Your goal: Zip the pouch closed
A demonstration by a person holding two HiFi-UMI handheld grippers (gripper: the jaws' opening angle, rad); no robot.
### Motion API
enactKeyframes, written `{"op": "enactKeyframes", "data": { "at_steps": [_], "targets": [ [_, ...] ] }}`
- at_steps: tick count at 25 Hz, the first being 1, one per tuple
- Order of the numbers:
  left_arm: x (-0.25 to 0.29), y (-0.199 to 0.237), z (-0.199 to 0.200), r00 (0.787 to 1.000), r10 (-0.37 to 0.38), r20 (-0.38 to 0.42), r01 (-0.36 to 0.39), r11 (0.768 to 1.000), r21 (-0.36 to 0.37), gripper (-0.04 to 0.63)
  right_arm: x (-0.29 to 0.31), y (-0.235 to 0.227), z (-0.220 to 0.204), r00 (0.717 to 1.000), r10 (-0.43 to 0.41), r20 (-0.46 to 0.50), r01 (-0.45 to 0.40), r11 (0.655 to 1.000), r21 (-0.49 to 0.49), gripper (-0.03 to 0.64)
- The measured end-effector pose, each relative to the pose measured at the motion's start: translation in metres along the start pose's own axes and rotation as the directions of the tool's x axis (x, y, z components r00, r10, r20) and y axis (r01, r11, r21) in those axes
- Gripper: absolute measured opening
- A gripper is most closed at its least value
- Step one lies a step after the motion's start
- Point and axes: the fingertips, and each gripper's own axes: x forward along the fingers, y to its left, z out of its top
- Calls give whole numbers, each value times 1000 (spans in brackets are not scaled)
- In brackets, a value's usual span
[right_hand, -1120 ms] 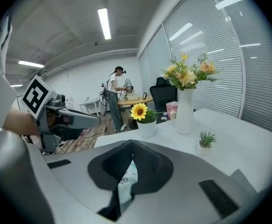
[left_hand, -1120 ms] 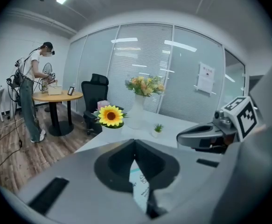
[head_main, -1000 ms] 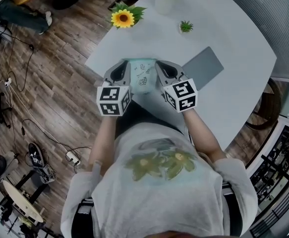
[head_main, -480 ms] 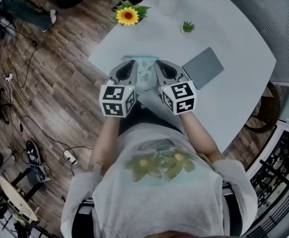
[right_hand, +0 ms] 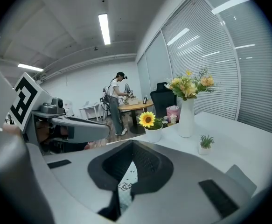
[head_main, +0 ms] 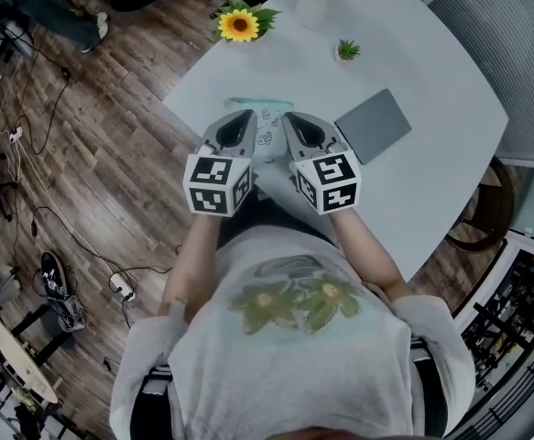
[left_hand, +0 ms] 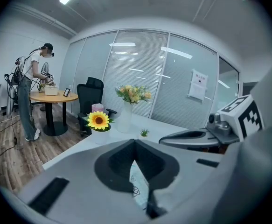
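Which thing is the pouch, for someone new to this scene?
On the white table, look at the near edge. The pouch is the pale mint piece printed with doodles, pinched by the left hand-held gripper and right hand-held gripper; the grey pad nearby is plain.

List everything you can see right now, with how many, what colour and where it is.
table: one, white, under everything
pouch: one, pale mint with doodles, at the near table edge between the grippers
sunflower: one, yellow, in a white pot at the table's far left corner
vase: one, white, holding yellow flowers, far edge
small plant: one, green, behind the pad
flat pad: one, grey, right of the pouch
round table: one, wooden, far room
office chair: one, black, beyond the white table
other person: one, standing at the round table
forearms: two, bare
left hand-held gripper: one, grey, shut on the pouch
right hand-held gripper: one, grey, shut on the pouch
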Motion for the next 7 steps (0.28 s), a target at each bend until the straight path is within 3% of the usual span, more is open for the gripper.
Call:
{"op": "enactKeyframes", "data": {
  "at_steps": [7],
  "targets": [
    [-4, -14, -2, 1000, -1, 3, 1, 1000, 4, 3, -13, -1, -3, 1000, 5, 9, -5, 1000, -3, 17]
  ]
}}
